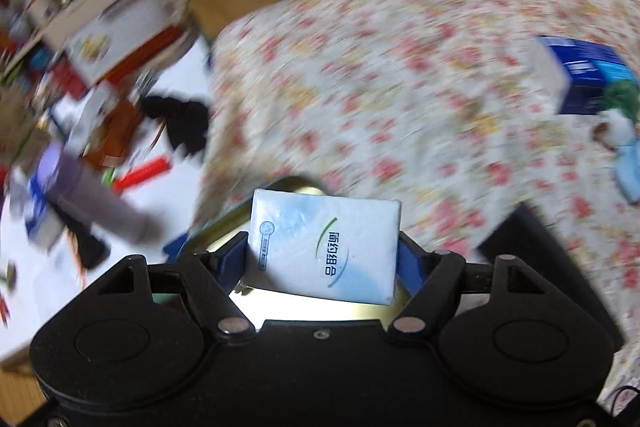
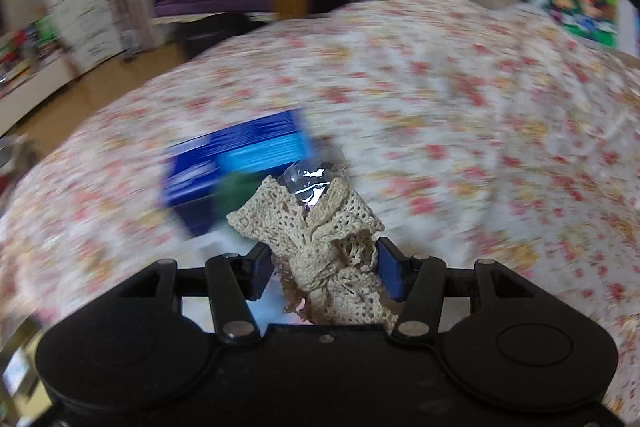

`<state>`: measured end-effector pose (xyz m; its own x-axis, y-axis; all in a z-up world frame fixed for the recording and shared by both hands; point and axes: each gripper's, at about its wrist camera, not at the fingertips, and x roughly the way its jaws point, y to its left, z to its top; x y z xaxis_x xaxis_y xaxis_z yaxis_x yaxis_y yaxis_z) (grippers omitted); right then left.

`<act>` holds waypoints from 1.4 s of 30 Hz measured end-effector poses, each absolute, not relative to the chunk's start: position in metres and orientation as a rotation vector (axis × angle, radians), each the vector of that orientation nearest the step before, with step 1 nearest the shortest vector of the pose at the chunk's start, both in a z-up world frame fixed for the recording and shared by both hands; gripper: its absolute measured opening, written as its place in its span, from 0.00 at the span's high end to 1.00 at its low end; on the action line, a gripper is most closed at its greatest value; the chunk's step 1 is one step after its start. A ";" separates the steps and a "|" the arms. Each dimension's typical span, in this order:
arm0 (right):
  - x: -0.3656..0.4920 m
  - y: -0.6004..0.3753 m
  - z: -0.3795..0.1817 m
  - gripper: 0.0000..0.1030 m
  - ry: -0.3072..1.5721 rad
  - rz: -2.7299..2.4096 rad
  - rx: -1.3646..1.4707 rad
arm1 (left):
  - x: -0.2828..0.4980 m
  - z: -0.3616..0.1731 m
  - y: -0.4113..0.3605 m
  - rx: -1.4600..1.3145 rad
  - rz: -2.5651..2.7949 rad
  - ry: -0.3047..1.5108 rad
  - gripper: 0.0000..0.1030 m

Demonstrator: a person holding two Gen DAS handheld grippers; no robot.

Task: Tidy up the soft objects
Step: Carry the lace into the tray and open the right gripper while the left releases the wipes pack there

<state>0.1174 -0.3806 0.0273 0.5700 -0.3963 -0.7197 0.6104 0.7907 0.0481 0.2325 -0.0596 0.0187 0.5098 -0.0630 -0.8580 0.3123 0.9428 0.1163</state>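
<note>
over the bed: both of my tongs hang above the flowered bedspread (image 2: 460, 99), each with a load; background is smeared, details beyond the tongs are soft.
left tongs (image 1: 323, 259): clamped on a white tissue pack (image 1: 324, 247); blue pads press its two short ends, so its long axis runs straight across from pad to pad, printed face toward the camera.
right tongs (image 2: 326, 267): clamped on a bundle of cream lace (image 2: 320, 239), bunched between the pads; a bit of clear plastic wrap (image 2: 312, 179) sticks out at the far tip. long axis of the bundle runs forward, away from the camera.
drop spot, my guess: a blue box (image 2: 236, 163) lies on the bedspread with something green (image 2: 236, 187) touching its near edge.
key relation: from the right tongs the blue box sits just ahead and to the left, close past the lace tip. from the left tongs the same blue box (image 1: 580, 75) is well off to the right edge, far across the spread.
nearer hand: right, i judge; it should set down first.
floor clutter (image 1: 100, 107): left of the bed, too blurred to name.
risk: lace may snag a pad on release.
</note>
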 end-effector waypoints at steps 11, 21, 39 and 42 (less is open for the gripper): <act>0.131 -0.194 0.047 0.48 0.874 -0.141 0.201 | 0.252 -0.033 0.030 0.085 -0.115 1.086 0.32; 0.155 -0.105 0.017 0.48 1.029 -0.018 0.124 | 0.263 -0.046 0.044 0.007 -0.165 1.080 0.32; 0.184 -0.083 -0.002 0.42 1.099 -0.018 0.113 | 0.268 -0.044 0.051 -0.068 -0.176 1.094 0.23; 0.184 -0.083 -0.001 0.41 1.094 -0.009 0.116 | 0.269 -0.046 0.052 -0.075 -0.161 1.103 0.23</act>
